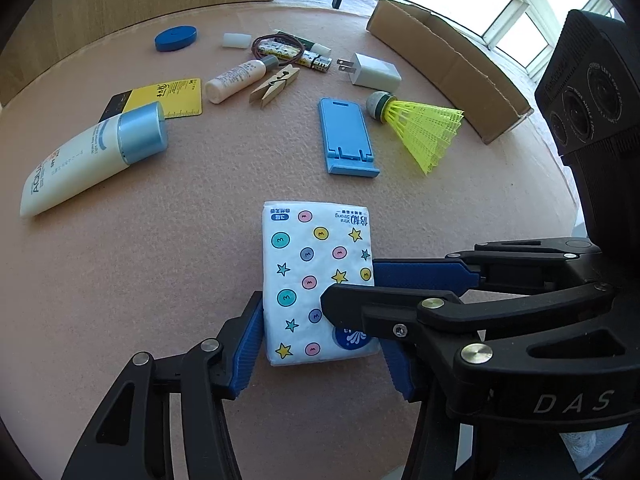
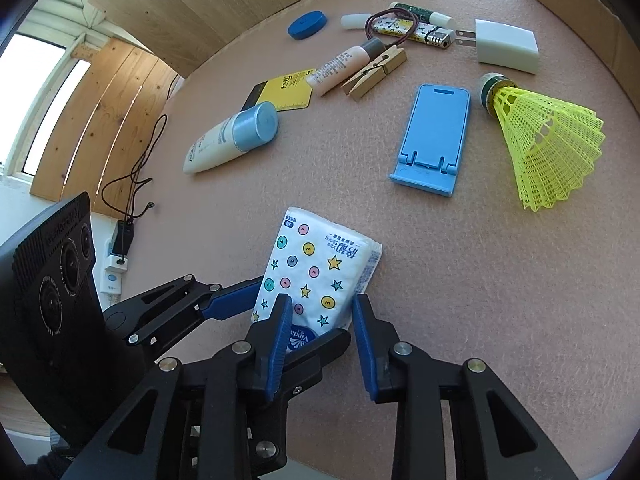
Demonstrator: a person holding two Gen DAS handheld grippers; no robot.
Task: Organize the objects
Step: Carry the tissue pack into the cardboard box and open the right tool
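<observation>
A white tissue pack (image 1: 316, 280) printed with coloured dots and stars lies on the pink felt table (image 1: 160, 280). My left gripper (image 1: 320, 332) has its blue pads against both long sides of the pack's near end, shut on it. My right gripper (image 1: 352, 284) comes in from the right, one finger lying over the pack and one beside it. In the right wrist view the pack (image 2: 316, 272) looks tilted up, my right gripper (image 2: 322, 320) straddles its near end with the jaws apart, and the left gripper (image 2: 240, 300) holds it from the left.
Beyond the pack lie a blue phone stand (image 1: 346, 138), a yellow shuttlecock (image 1: 420, 124), a white charger (image 1: 374, 72), a clothespin (image 1: 274, 86), a small tube (image 1: 236, 80), a sunscreen tube (image 1: 96, 156), a yellow card (image 1: 168, 98) and a blue lid (image 1: 176, 38). A cardboard box (image 1: 448, 68) stands at the far right.
</observation>
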